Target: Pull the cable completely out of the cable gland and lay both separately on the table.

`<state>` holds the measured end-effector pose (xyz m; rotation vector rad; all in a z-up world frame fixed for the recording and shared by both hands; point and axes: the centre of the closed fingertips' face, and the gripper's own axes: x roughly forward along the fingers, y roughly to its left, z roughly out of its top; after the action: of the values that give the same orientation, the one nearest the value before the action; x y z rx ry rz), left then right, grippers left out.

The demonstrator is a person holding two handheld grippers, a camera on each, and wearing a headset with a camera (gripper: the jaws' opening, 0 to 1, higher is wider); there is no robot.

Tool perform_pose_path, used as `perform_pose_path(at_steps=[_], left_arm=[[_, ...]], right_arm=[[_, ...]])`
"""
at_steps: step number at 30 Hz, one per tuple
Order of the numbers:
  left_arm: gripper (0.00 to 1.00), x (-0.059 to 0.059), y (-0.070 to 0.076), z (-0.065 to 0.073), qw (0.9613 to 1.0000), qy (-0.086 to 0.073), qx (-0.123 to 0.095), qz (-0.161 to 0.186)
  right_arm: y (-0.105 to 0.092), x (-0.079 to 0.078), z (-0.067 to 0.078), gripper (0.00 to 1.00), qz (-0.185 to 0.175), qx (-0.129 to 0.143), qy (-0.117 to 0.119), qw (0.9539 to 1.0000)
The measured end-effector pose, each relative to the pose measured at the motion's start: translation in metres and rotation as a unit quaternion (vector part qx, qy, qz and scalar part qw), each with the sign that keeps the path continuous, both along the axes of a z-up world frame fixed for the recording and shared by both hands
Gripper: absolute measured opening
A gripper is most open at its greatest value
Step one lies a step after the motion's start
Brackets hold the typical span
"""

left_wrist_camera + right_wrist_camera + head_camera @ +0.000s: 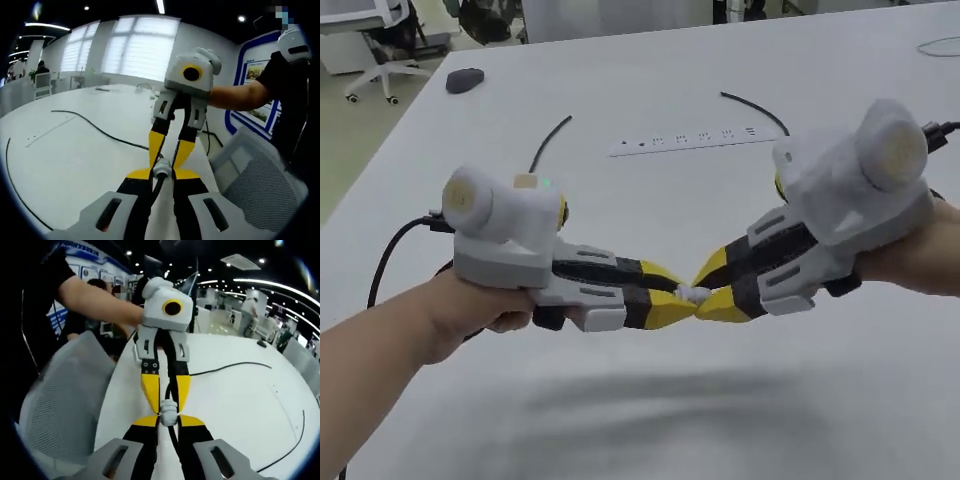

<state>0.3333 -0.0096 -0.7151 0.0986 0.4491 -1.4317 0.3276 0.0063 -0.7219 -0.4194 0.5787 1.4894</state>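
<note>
Two grippers meet tip to tip on the cable gland

In the head view the left gripper (pixel 674 306) and the right gripper (pixel 713 299) are held above the white table (pixel 620 420) with their yellow jaw tips facing each other. The small white cable gland (pixel 693 294) sits exactly where they meet, off the table surface. Both pairs of jaws are pressed together, and each seems to nip one end of the gland, though the exact contact is hard to see.

In the left gripper view the black cable (pixel 158 188) leaves the gland and runs back between that gripper's own jaws towards the camera. The right gripper view shows the cable on its side too, passing down between its own jaws, so the cable is still threaded through the gland.

Further back on the table lie a white power strip (pixel 685 140), a dark mouse (pixel 465 80) and two loose black leads (pixel 550 140). An office chair (pixel 380 45) stands beyond the table's far left corner
</note>
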Motion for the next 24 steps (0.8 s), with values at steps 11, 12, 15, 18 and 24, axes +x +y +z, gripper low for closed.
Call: perform_pose_path(at_steps=[11, 12, 15, 18, 24], left_arm=[[0.15, -0.0011, -0.0024, 0.0039, 0.9994, -0.028, 0.009, -0.018], [0.14, -0.0012, -0.0024, 0.0036, 0.9995, -0.024, 0.008, -0.019], [0.14, -0.0004, -0.0017, 0.0029, 0.9998, -0.012, 0.006, -0.014], [0.14, 0.0011, -0.0013, 0.0013, 1.0, 0.002, 0.006, -0.005], [0.14, 0.005, -0.0008, 0.0021, 0.9966, 0.078, -0.015, 0.025]], right_arm=[[-0.0064, -0.0012, 0.0063, 0.08, -0.019, 0.025, 0.064, 0.9974], [-0.006, -0.0038, 0.0066, 0.08, -0.021, 0.024, 0.071, 0.9969], [-0.006, -0.0032, 0.0066, 0.07, -0.02, 0.02, 0.048, 0.9985], [-0.0063, -0.0029, 0.0059, 0.07, -0.018, 0.014, 0.019, 0.9996], [-0.0059, 0.0, 0.0073, 0.07, 0.0, -0.012, -0.087, 0.9961]])
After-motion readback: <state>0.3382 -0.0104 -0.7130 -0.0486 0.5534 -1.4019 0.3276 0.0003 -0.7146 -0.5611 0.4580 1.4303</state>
